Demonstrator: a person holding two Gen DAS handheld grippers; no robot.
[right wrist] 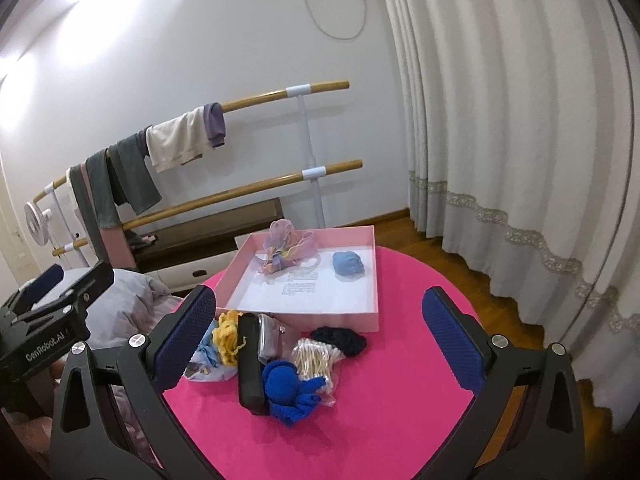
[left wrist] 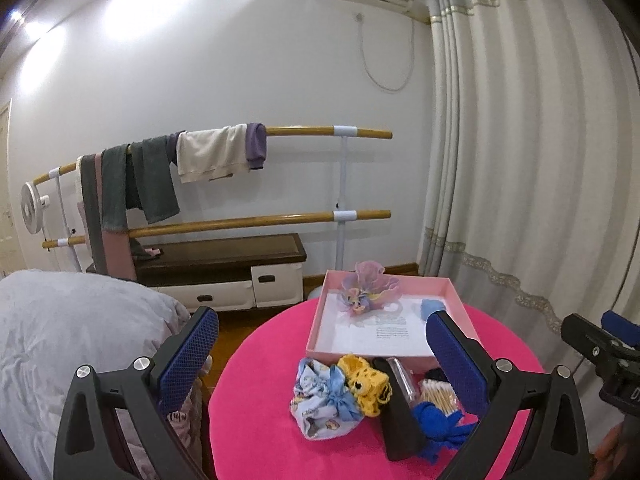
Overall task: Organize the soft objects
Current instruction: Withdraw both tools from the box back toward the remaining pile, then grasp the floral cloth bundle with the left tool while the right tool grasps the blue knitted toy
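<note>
We held both claws above the pink round table [right wrist: 400, 400], touching nothing. The left gripper [left wrist: 322, 354] stood wide open and empty; so did the right gripper [right wrist: 318, 334]. A pink tray [right wrist: 372, 276] held an iridescent scrunchie [right wrist: 286, 252] and a light-blue ball [right wrist: 347, 263]. Near its front edge lay a blue knitted piece [right wrist: 290, 390], a yellow crochet toy [left wrist: 366, 384] and a bagged bundle of cotton swabs [right wrist: 314, 358].
</note>
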